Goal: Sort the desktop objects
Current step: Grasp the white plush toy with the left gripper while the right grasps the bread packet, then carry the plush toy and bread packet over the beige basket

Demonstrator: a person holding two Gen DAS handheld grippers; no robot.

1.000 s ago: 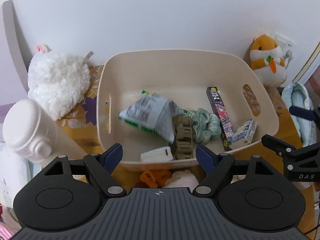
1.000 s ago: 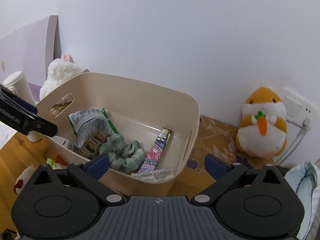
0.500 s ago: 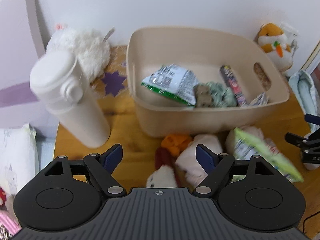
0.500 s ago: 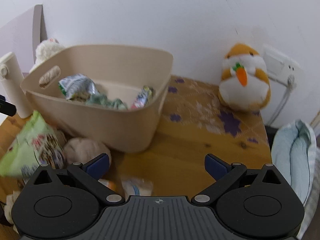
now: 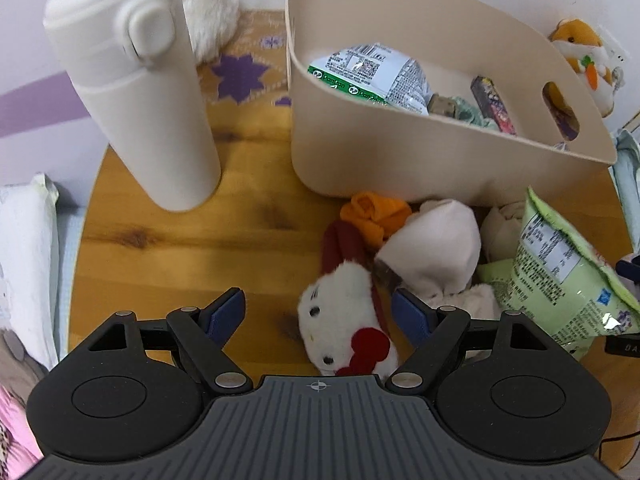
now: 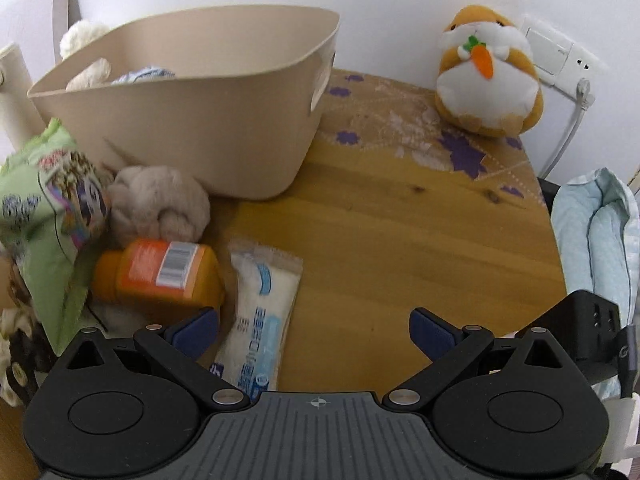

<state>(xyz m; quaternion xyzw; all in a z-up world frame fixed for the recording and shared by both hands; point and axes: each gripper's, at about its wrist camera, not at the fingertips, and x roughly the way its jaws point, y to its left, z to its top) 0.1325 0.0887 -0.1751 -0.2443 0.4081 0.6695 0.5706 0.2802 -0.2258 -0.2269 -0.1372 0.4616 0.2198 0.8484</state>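
The left gripper (image 5: 318,314), fingers wide, hangs right over the white plush cat (image 5: 348,326) — nearer than the right gripper (image 6: 314,330), equally wide, empty.

Even soft light, fisheye warp, slight blur

Matt plastic bin (image 5: 420,168), wooden table (image 6: 400,240)
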